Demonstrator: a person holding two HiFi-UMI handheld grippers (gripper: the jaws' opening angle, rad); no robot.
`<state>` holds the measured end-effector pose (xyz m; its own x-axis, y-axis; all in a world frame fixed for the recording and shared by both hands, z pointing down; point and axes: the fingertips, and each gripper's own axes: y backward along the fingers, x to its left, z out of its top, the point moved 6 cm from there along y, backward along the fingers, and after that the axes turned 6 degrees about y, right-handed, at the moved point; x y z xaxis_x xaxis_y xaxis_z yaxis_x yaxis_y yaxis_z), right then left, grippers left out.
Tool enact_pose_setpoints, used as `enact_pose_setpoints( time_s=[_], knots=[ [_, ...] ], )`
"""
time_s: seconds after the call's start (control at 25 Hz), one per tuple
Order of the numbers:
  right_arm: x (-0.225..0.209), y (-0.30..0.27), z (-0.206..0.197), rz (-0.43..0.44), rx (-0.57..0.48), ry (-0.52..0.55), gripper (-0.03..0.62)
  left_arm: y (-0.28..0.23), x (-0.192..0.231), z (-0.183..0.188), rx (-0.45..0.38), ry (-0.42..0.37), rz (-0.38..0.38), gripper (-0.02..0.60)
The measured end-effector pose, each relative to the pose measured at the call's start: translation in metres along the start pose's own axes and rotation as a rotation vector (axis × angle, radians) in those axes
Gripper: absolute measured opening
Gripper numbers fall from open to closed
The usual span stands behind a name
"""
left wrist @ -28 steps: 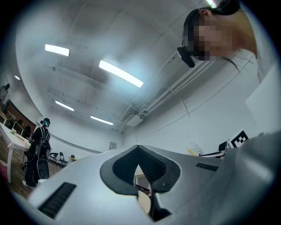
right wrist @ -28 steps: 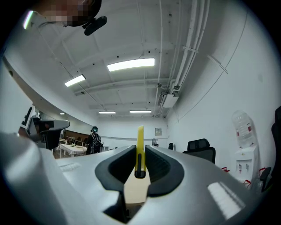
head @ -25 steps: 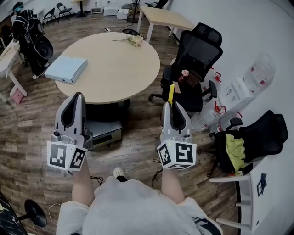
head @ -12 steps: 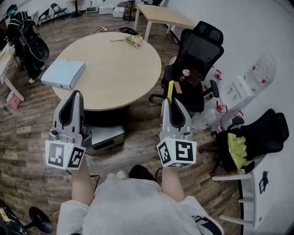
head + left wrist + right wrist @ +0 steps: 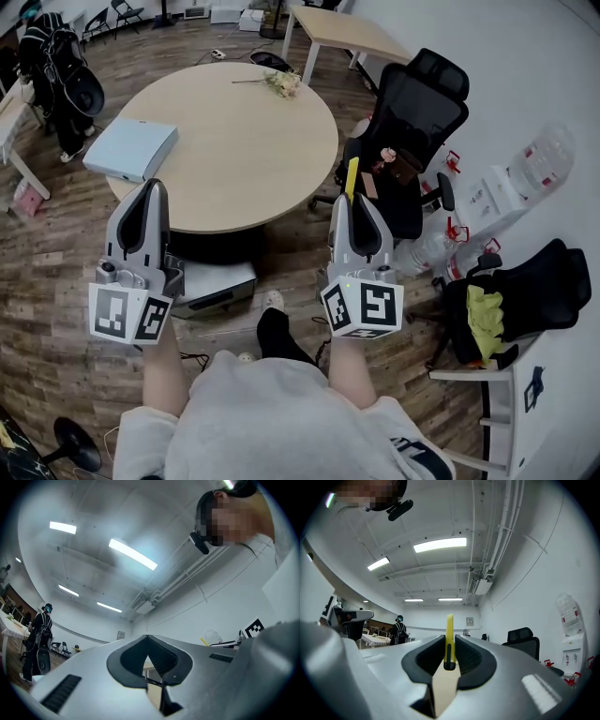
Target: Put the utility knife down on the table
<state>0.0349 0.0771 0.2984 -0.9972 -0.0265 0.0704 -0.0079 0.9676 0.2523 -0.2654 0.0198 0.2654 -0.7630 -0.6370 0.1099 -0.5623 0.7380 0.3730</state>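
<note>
My right gripper (image 5: 353, 198) is shut on a yellow utility knife (image 5: 351, 177), which sticks out past the jaw tips, just off the near right edge of the round table (image 5: 234, 141). In the right gripper view the utility knife (image 5: 449, 639) stands upright between the closed jaws of the right gripper (image 5: 449, 654). My left gripper (image 5: 148, 199) hovers by the table's near left edge, shut and holding nothing. In the left gripper view the left gripper (image 5: 148, 641) shows its jaw tips touching, with nothing between them.
A light blue box (image 5: 131, 148) lies on the table's left side and a small bunch of flowers (image 5: 281, 82) at its far edge. A black office chair (image 5: 412, 122) stands right of the table. A grey case (image 5: 214, 279) sits on the floor under it.
I have stepped closer to the table and a foot shows below. Both grippers keep their pose, the knife still clamped in the right one.
</note>
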Motion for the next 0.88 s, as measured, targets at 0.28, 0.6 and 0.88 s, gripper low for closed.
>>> enact_pose_setpoints(
  time_s=[0.28, 0.6, 0.88],
  knots=[
    [-0.018, -0.060, -0.014, 0.026, -0.009, -0.015, 0.074, -0.051, 0.017, -0.011, -0.006, -0.026, 0.017, 0.008],
    [-0.050, -0.135, -0.025, 0.068, -0.017, -0.018, 0.074, -0.118, 0.033, -0.031, -0.015, -0.029, 0.057, 0.008],
    [-0.078, -0.189, -0.038, 0.103, -0.017, -0.030, 0.074, -0.167, 0.039, -0.046, -0.026, -0.038, 0.093, 0.008]
  ],
)
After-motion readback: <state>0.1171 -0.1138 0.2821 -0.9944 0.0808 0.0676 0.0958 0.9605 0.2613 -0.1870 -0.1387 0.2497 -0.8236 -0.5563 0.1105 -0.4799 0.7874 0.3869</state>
